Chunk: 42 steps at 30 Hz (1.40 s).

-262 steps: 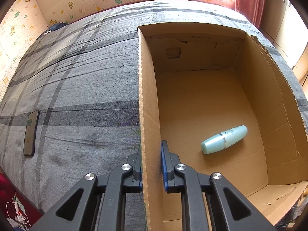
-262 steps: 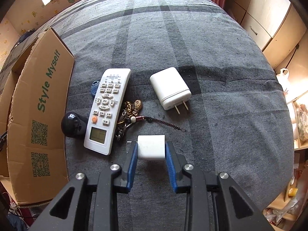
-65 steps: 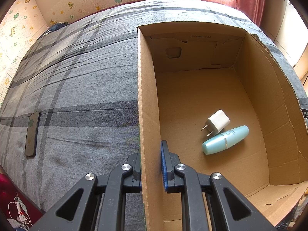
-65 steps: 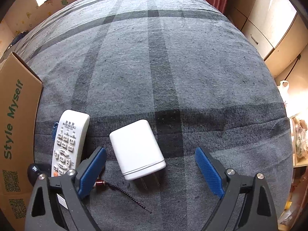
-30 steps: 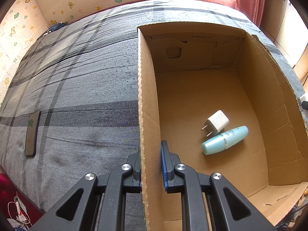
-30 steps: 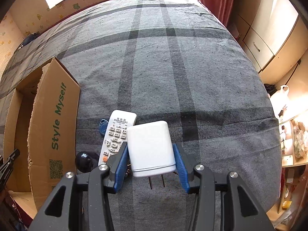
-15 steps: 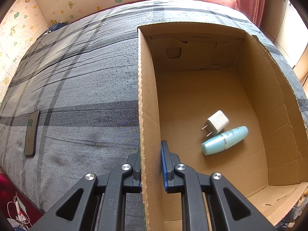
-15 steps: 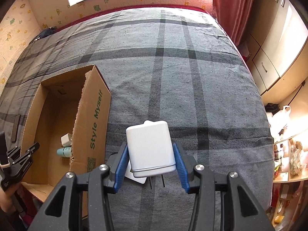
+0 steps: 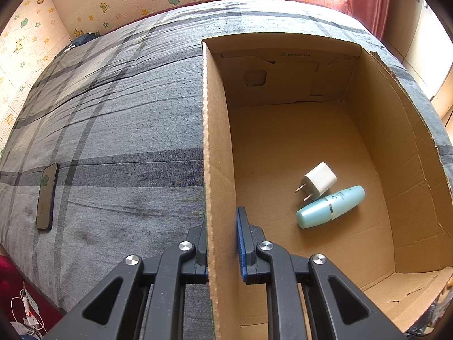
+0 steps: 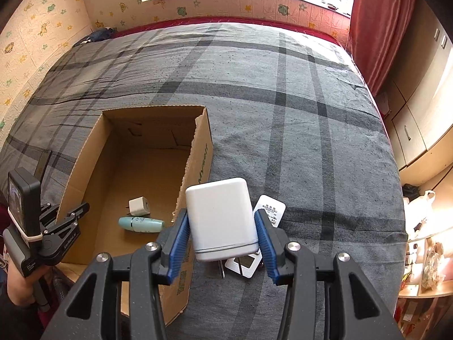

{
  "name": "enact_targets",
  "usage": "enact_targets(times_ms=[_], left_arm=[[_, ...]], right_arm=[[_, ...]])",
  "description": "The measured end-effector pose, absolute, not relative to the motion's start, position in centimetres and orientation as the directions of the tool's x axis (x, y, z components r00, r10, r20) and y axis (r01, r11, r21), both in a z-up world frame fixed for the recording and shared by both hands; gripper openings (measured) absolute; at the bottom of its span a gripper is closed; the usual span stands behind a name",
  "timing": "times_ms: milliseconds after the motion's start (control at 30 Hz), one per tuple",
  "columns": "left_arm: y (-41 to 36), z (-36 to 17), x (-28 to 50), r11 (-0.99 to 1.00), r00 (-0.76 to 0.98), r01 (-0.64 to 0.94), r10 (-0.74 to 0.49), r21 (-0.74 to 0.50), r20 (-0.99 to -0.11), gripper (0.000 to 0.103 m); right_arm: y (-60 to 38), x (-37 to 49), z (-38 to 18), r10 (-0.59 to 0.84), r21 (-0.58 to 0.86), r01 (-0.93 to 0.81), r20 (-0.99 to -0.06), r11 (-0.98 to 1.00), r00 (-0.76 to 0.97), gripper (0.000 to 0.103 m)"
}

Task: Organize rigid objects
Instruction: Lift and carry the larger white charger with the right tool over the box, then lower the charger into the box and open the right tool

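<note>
Item in transit: large white rectangular plug-in charger point(image 10: 222, 216), clamped between the blue pads of the right gripper point(image 10: 222, 240), aloft above the open brown cardboard box's point(image 9: 402, 153) right wall. Left gripper point(image 9: 222, 243) pinches the box's left wall. Advice: carry leftward past the rim, lower near the small white cube charger point(image 9: 318, 180) and teal bottle point(image 9: 329, 206), then release.

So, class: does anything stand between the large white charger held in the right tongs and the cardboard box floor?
Only the box's right wall, between the charger and the open floor.
</note>
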<state>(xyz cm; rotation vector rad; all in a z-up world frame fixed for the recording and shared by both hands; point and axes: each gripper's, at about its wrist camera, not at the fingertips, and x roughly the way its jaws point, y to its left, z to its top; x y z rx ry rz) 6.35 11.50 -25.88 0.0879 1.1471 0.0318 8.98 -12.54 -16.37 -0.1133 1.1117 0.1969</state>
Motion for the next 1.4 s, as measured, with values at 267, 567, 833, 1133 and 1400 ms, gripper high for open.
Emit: enact_targets(times_ms=[267, 567, 833, 1133, 1400], left_arm=[[11.5, -25.9, 6.4, 0.996, 0.411, 0.020, 0.068, 0.084, -0.909, 0.015], [11.4, -25.9, 6.4, 0.996, 0.412, 0.021, 0.070, 0.086, -0.908, 0.015], [11.4, -25.9, 6.3, 0.996, 0.413, 0.020, 0.069, 0.085, -0.908, 0.015], [11.5, -25.8, 6.3, 0.997, 0.415, 0.019, 0.065, 0.080, -0.908, 0.015], [11.6, -25.8, 6.3, 0.997, 0.414, 0.017, 0.063, 0.077, -0.908, 0.015]], right_arm=[[-9.1, 9.5, -16.2, 0.122, 0.003, -0.271, -0.898, 0.962, 0.423, 0.050], [-5.5, 10.6, -17.3, 0.155, 0.020, -0.325, -0.905, 0.946, 0.396, 0.050], [-2.5, 12.0, -19.9, 0.169, 0.041, -0.347, -0.923, 0.937, 0.345, 0.050], [-0.6, 14.3, -23.8, 0.142, 0.041, -0.335, -0.949, 0.941, 0.282, 0.050], [0.8, 17.0, -27.6, 0.084, 0.019, -0.305, -0.975, 0.952, 0.204, 0.050]])
